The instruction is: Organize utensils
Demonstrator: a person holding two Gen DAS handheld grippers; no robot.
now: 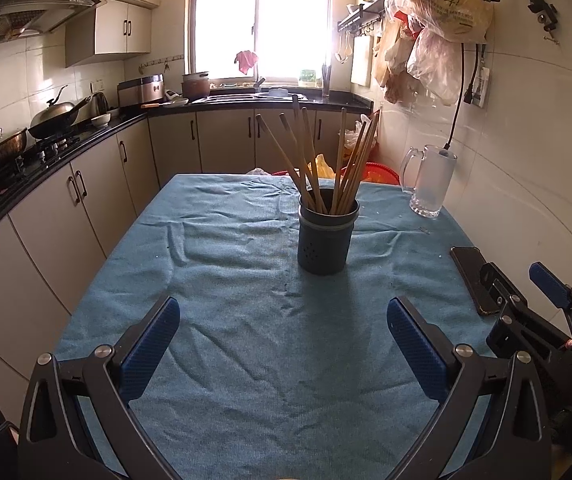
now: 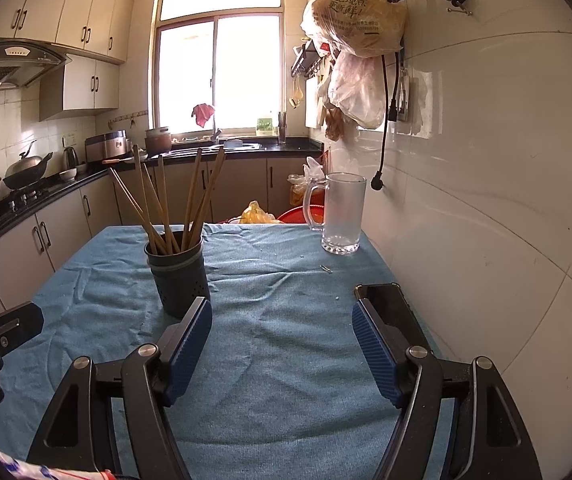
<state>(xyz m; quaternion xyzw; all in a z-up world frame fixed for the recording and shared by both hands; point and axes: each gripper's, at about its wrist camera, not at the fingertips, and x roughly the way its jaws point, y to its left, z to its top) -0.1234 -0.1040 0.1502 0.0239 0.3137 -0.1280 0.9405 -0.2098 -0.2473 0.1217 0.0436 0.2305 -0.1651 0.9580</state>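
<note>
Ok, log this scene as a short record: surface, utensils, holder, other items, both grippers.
surface: table under a wrinkled blue cloth
utensils: wooden chopsticks, standing fanned out in the holder
holder: dark perforated cup, upright, mid-table
other items: empty glass mug near the wall; black phone flat at the table's wall side
left gripper: open, nothing between the fingers
right gripper: open, nothing between the fingers
loose utensils on cloth: none visible

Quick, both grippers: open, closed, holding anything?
Left gripper: open, holding nothing, only the blue cloth between its fingers.
Right gripper: open, holding nothing.
</note>
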